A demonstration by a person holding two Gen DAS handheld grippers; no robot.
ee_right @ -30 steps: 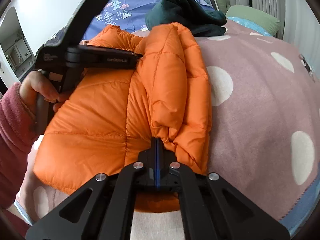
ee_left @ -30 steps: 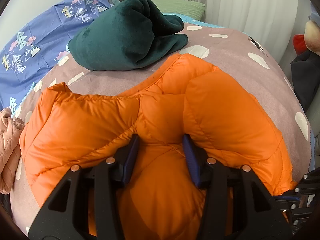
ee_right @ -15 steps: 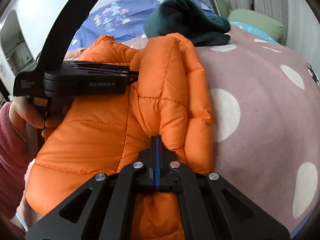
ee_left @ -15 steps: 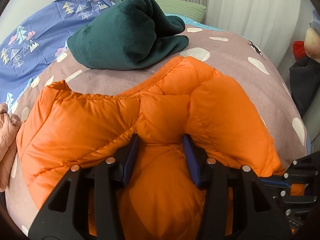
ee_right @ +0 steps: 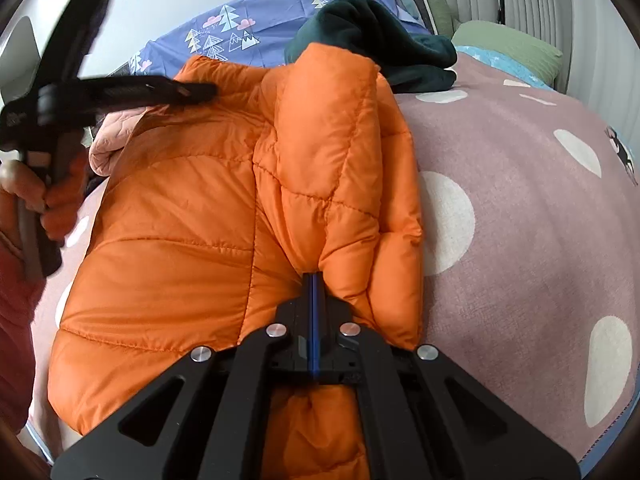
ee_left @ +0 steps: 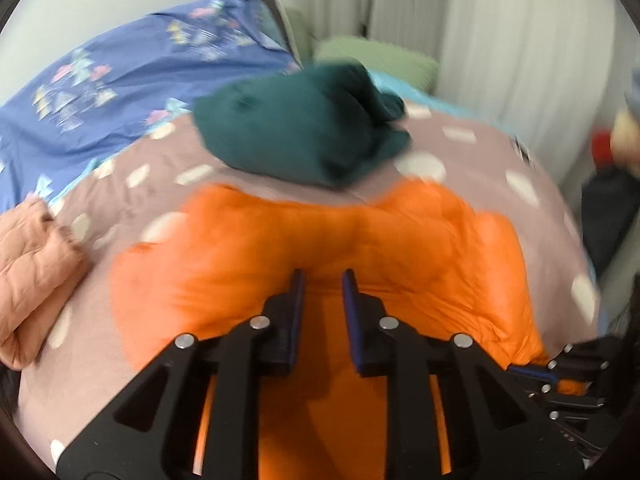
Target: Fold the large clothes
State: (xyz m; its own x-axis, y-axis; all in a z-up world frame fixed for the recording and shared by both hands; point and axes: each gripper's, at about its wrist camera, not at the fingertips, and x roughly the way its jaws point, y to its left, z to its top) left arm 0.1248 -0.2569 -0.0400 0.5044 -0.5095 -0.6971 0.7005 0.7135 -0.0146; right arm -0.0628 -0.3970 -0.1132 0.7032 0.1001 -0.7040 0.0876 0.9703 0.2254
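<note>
An orange puffer jacket (ee_left: 312, 248) lies on the bed, partly folded; in the right wrist view it (ee_right: 224, 208) fills the middle, with a thick folded ridge along its right side. My left gripper (ee_left: 320, 280) is open above the jacket and holds nothing; it also shows at the left of the right wrist view (ee_right: 200, 90), raised over the jacket. My right gripper (ee_right: 315, 280) is shut on the jacket's near edge below the ridge; it also shows at the right edge of the left wrist view (ee_left: 532, 372).
A dark green fleece garment (ee_left: 296, 136) lies beyond the jacket. A pink quilted garment (ee_left: 28, 272) lies at the left. A blue patterned quilt (ee_left: 100, 92) and a green pillow (ee_right: 508, 46) are at the back. The mauve dotted bedspread (ee_right: 520, 200) extends right.
My left gripper has lifted up and back off the jacket, still open; its view is blurred by the motion. The right gripper keeps its grip and has carried the jacket edge slightly further.
</note>
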